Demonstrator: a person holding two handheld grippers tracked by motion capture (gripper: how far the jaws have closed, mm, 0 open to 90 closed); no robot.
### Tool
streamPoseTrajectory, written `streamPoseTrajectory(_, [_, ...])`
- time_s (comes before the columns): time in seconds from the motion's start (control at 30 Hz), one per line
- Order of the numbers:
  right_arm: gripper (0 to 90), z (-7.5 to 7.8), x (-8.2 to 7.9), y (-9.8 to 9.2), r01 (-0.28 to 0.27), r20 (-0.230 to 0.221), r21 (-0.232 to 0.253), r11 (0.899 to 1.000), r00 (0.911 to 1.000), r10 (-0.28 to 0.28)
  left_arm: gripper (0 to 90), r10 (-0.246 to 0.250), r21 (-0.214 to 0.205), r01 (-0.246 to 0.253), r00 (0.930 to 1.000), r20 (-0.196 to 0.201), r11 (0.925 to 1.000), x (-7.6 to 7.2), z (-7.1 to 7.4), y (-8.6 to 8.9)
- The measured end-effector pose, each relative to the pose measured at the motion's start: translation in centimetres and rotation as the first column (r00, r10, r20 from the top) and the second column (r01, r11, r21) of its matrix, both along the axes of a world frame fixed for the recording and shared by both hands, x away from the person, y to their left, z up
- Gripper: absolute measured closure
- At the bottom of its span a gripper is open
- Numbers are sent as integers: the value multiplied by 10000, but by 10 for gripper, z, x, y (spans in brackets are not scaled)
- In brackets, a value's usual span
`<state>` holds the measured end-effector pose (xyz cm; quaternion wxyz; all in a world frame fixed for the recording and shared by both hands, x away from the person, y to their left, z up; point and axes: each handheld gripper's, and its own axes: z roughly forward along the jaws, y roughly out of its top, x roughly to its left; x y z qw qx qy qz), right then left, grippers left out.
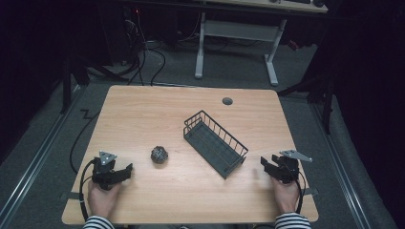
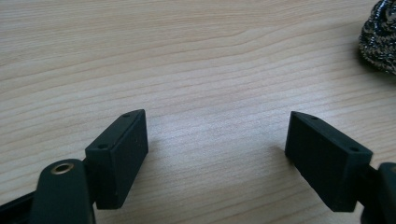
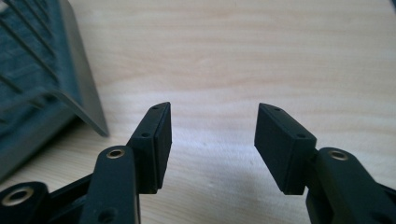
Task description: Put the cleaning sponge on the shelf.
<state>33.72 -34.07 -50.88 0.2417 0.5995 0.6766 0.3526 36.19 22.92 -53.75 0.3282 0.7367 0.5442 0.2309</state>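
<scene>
While both hands rest at the near edge, the pale wood-grain tabletop (image 1: 157,119) carries a dark wire basket (image 1: 215,143), oblong with thin upright bars and a solid floor, set diagonally right of centre. A crinkled metallic scouring ball (image 1: 159,154) sits left of it, well apart. Left tool (image 1: 125,172): matte black blocky jaws spread wide, nothing between them, ball just ahead and to its right; in the left gripper view the ball (image 2: 380,39) is cut off at the frame edge. Right tool (image 1: 265,163): jaws parted, empty, near the basket's near end; the basket corner (image 3: 42,84) is blurred and cropped in the right gripper view. Striped sleeves (image 1: 98,223) barely visible.
</scene>
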Motion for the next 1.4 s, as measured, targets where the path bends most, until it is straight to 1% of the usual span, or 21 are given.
streamPoseTrajectory(0.03, [454,-4,1,0,82,-102,-19,10000,9999,-82,214,-1,-17,1,10000,11,10000,0,0,0])
streamPoseTrajectory(0.1, [443,-10,2,1,157,-156,-206,9997,9997,-161,203,-52,18,53,10000,-20,10000,0,0,0])
streamPoseTrajectory(0.2, [410,-18,5,5,103,-208,-822,9966,9997,-120,173,-209,15,209,9998,-74,9998,1,0,-1])
streamPoseTrajectory(0.23, [399,-20,5,6,152,-244,-896,9959,9996,-174,165,-234,22,234,9997,-85,9997,1,0,-1])
streamPoseTrajectory(0.3, [386,-21,6,7,136,-339,-1003,9949,9993,-170,159,-227,23,227,9997,-89,9997,1,0,-1])
streamPoseTrajectory(0.33, [386,-21,6,8,169,-245,-974,9951,9995,-194,157,-230,31,230,9997,-100,9997,1,0,-1])
streamPoseTrajectory(0.37, [382,-21,6,9,121,-237,-1069,9942,9996,-148,154,-235,34,236,9997,-119,9997,2,0,-2])
streamPoseTrajectory(0.43, [373,-22,7,11,11,-402,-1259,9920,9992,-62,148,-161,37,162,9998,-143,9999,1,0,-2])
streamPoseTrajectory(0.47, [373,-22,7,12,-20,-369,-1300,9915,9993,-29,141,-118,23,118,9998,-154,9999,1,0,-2])
streamPoseTrajectory(0.57, [371,-22,7,11,-16,-390,-1267,9919,9992,-33,137,-99,28,100,9998,-151,9999,1,0,-2])
streamPoseTrajectory(0.63, [371,-22,7,12,3,-386,-1273,9919,9992,-52,125,-183,54,184,9997,-168,9998,2,0,-2])
streamPoseTrajectory(0.8, [371,-22,7,11,-5,-389,-1266,9920,9992,-45,150,-256,1,256,9995,-184,9997,1,1,-1])
streamPoseTrajectory(0.87, [371,-22,7,11,-2,-391,-1262,9920,9992,-47,150,-176,-261,168,9993,-332,9995,1,2,2])
streamPoseTrajectory(0.93, [371,-22,7,11,-6,-392,-1259,9920,9992,-44,147,-165,-435,148,9991,-382,9989,1,4,3])
streamPoseTrajectory(1.0, [371,-22,7,11,-19,-405,-1250,9922,9992,-32,147,-251,-446,233,9989,-405,9987,0,5,3])
streamPoseTrajectory(1.13, [371,-22,7,11,-19,-409,-1241,9923,9992,-32,149,-441,-683,413,9982,-411,9968,-4,10,4])
streamPoseTrajectory(1.2, [371,-22,7,11,-17,-408,-1240,9923,9992,-33,149,-605,-632,579,9974,-393,9963,-7,12,1])
streamPoseTrajectory(1.3, [371,-22,7,11,-18,-407,-1240,9923,9992,-33,147,-897,-670,872,9953,-360,9939,-11,16,-3])
streamPoseTrajectory(1.4, [371,-22,7,11,-24,-405,-1246,9922,9992,-27,136,-1181,-686,1151,9921,-414,9910,-13,20,-8])
